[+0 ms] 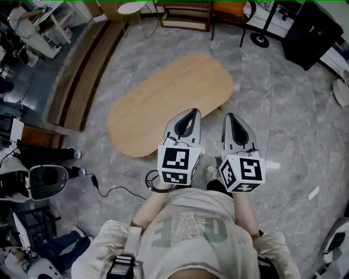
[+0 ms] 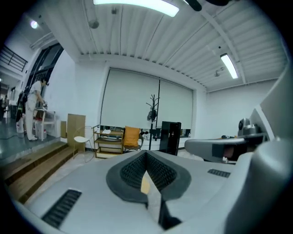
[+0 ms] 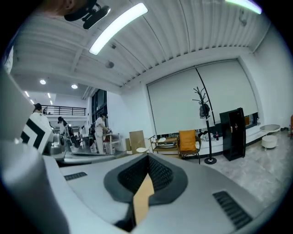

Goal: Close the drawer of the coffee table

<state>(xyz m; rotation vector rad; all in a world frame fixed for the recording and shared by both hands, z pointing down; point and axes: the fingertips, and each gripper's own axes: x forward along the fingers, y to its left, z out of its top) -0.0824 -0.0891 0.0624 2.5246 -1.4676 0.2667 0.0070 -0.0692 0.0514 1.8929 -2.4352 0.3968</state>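
Note:
The coffee table (image 1: 169, 98) has an oval, light wooden top and stands on the grey floor ahead of me. No drawer shows from above. Both grippers are held up side by side over the table's near end, pointing forward. My left gripper (image 1: 192, 111) is shut with nothing in it, and so is my right gripper (image 1: 230, 115). In the left gripper view the left gripper (image 2: 146, 153) points level across the room, its jaws meeting at the tip. The right gripper (image 3: 148, 156) shows the same in the right gripper view. A thin strip of the wooden top (image 3: 143, 201) shows below the closed tips.
Wooden steps (image 1: 82, 76) run along the left. A shelf unit (image 1: 185, 16), a white round side table (image 1: 132, 7) and a black cabinet (image 1: 311, 32) stand at the far side. A cable (image 1: 109, 190) lies on the floor at my left. People stand at a bench (image 3: 100, 132) far off.

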